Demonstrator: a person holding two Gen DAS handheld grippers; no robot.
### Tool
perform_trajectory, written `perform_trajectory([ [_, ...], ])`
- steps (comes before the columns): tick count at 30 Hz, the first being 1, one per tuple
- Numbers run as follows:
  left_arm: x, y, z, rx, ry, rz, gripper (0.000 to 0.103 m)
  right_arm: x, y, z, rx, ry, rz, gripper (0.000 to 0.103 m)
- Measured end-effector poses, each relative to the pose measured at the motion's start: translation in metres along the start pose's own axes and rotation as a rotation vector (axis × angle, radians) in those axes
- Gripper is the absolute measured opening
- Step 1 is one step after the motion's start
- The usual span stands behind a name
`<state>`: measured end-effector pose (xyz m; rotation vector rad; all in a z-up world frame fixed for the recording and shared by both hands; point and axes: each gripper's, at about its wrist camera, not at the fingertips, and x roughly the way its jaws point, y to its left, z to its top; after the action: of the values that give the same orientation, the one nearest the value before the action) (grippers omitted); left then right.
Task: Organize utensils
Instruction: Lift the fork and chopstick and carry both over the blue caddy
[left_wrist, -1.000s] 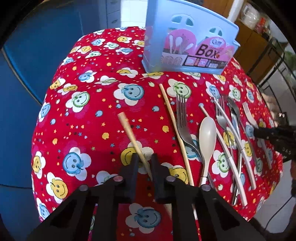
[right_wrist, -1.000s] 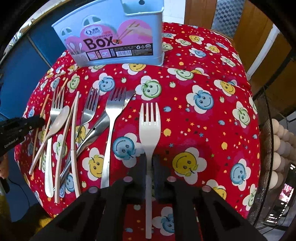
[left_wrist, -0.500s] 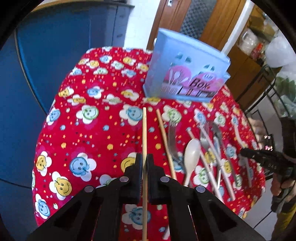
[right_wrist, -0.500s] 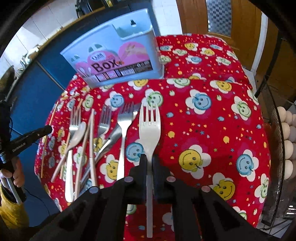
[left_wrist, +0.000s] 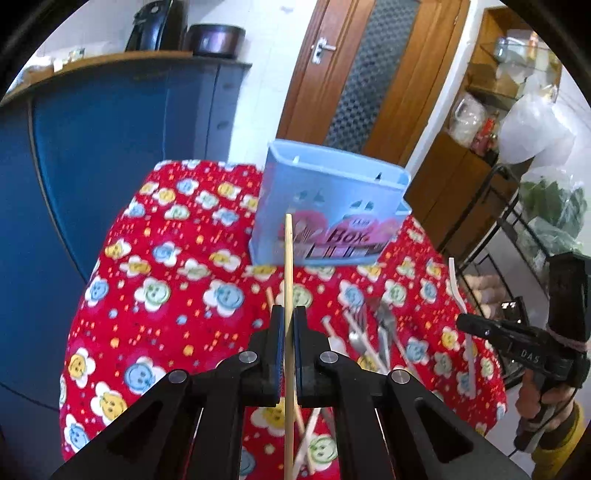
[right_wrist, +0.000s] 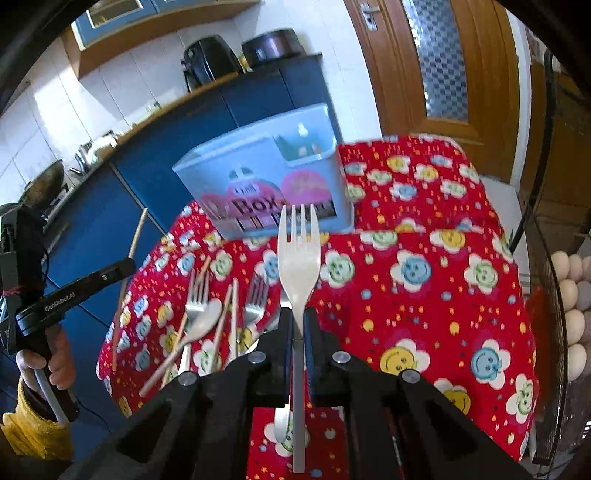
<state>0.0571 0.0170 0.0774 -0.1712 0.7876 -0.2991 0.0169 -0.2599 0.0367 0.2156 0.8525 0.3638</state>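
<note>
The left hand-held gripper is clamping one pale wooden chopstick; the right hand-held gripper is clamping one white plastic fork; perhaps three metal forks are lying blurred below.

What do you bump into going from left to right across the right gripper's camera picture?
The person's hand on the left gripper's handle → wooden chopstick that gripper holds up → white spoon on the cloth → white plastic fork in the jaws → eggs at the right edge.
</note>
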Motion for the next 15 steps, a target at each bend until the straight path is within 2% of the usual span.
perform_trajectory([
  [8,-0.007,-0.019,0.018,0.024,-0.105,-0.001,0.004,-0.008,0.011,0.011,-0.019,-0.090,0.015,0.007],
  [15,-0.006,-0.029,0.039,0.029,-0.168,-0.010,0.004,-0.008,0.012,0.022,-0.004,-0.124,0.047,0.007],
])
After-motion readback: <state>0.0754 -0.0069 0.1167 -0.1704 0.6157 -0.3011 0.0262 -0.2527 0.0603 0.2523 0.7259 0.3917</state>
